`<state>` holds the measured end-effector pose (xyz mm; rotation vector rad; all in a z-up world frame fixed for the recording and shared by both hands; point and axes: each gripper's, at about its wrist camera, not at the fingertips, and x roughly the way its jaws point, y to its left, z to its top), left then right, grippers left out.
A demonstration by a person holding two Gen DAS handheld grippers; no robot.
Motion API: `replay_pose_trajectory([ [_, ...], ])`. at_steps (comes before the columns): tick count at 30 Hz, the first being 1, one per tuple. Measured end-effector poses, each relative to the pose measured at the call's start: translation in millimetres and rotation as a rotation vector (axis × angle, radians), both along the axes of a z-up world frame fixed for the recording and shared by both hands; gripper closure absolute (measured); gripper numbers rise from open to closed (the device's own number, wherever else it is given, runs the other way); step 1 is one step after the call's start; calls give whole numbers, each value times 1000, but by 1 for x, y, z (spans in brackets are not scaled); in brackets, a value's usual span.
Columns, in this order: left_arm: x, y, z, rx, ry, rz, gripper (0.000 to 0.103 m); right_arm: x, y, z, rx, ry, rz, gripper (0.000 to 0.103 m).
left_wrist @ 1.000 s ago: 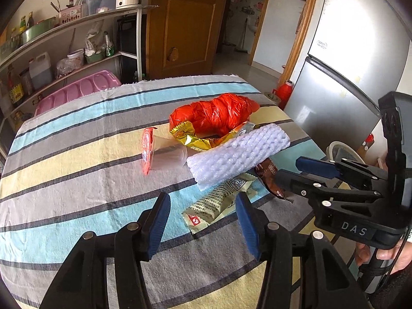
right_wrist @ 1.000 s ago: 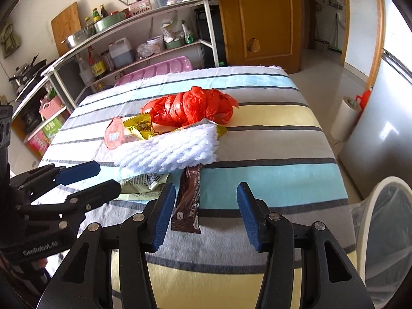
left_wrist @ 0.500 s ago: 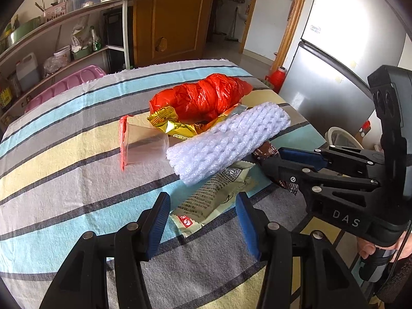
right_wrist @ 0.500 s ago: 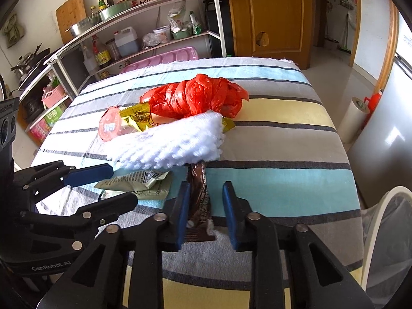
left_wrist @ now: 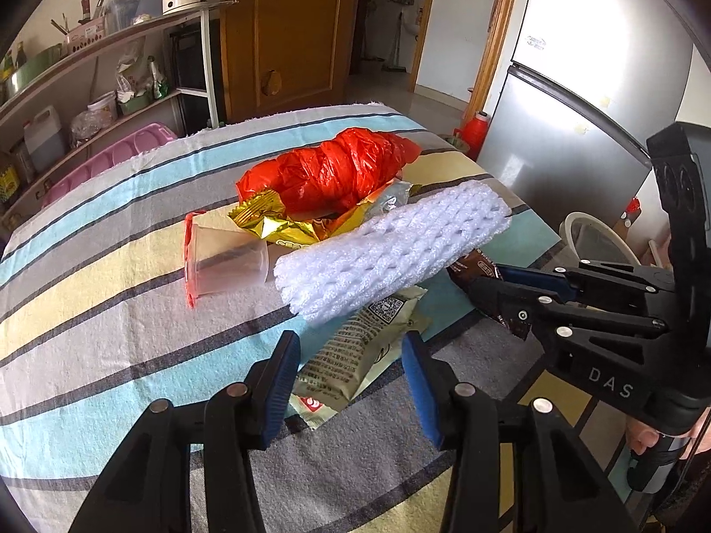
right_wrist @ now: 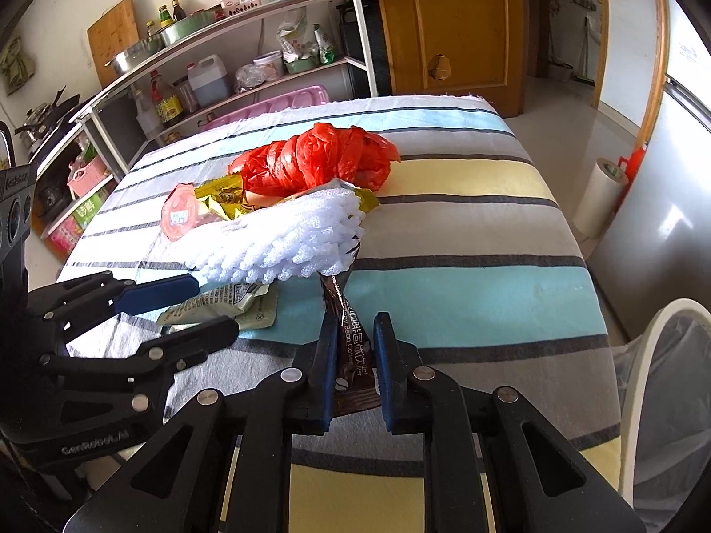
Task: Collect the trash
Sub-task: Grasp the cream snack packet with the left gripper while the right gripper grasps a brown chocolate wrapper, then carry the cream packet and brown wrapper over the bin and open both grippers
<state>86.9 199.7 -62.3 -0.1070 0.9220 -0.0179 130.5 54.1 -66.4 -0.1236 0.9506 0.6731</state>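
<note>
Closing on trash: right hand-held gripper [right_wrist: 353, 355] pinched the brown coffee sachet [right_wrist: 351, 346] lying on the striped tabletop [right_wrist: 466, 297], apparently bound for the bin [right_wrist: 657, 382] beside it. Left hand-held gripper [left_wrist: 351, 371] narrowed around the pale green wrapper [left_wrist: 355, 355], not yet gripping.

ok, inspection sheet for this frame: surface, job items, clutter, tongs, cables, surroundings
Surface: table under a striped cloth.
Job items: brown wrapper, green wrapper, white foam sleeve, gold wrapper, red bag, clear cup on its side.
Clutter: nothing seen besides the trash.
Tongs: right tongs closing, pads on the brown wrapper; left tongs closing, green wrapper between the pads, not pinched.
Cables: nothing seen.
Surroundings: white bin beside the table, shelf rack, wooden door, fridge.
</note>
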Motion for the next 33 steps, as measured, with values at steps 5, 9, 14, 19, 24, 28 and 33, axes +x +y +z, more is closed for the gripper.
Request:
replay_pose_trajectory([
  [5, 0, -3, 1, 11, 2, -6, 71, -2, -4, 1, 3, 4, -7, 86],
  [9, -2, -2, 1, 4, 1, 3, 72, -3, -6, 1, 0, 6, -8, 86],
  [14, -7, -3, 2, -3, 0, 15, 76, -7, -11, 2, -15, -1, -23, 86],
  [19, -14, -7, 4, -4, 1, 17, 77, -12, -25, 3, 0, 0, -57, 86],
  [24, -22, -12, 6, 0, 2, 22, 78, -17, -39, 6, 19, 1, -90, 86],
  [28, -29, -18, 8, -2, -6, 17, 78, -24, -50, 9, 38, -6, -113, 86],
  [33, -35, -26, 13, -7, -15, 8, 79, -31, -66, 16, 67, -19, -150, 86],
])
